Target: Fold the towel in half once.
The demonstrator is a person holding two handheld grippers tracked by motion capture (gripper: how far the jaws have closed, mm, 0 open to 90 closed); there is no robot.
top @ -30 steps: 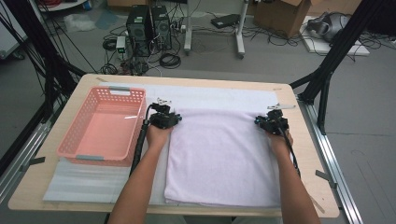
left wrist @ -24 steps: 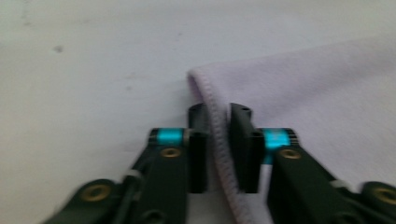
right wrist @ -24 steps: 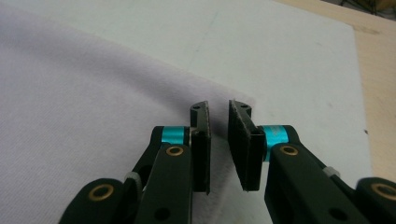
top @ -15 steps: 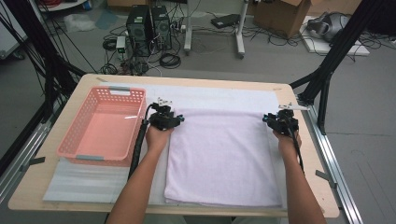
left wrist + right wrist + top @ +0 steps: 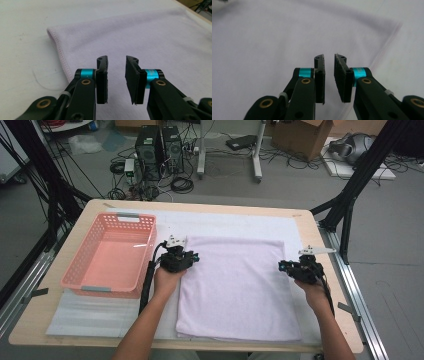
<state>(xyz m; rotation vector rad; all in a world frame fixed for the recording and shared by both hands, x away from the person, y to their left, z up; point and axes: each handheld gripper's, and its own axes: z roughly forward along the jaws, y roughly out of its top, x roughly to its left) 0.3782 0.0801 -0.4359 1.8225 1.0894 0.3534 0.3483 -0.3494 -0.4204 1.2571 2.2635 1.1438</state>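
A lavender towel lies flat on a white mat on the table. My left gripper hovers over the towel's left edge, near the far left corner. In the left gripper view its jaws have just been closing and stand a little apart, nothing between them, the towel and its hemmed edge below. My right gripper is at the towel's right edge. Its jaws have also just been closing; a narrow gap remains with nothing in it, above the blurred towel.
A pink plastic basket stands on the left of the table, close beside my left hand. Black frame posts rise at both sides of the table, and cables and computer cases lie on the floor beyond its far edge.
Both hands have drawn back from the towel's far corners toward the near side along its edges, the right one farther. The towel lies as before.
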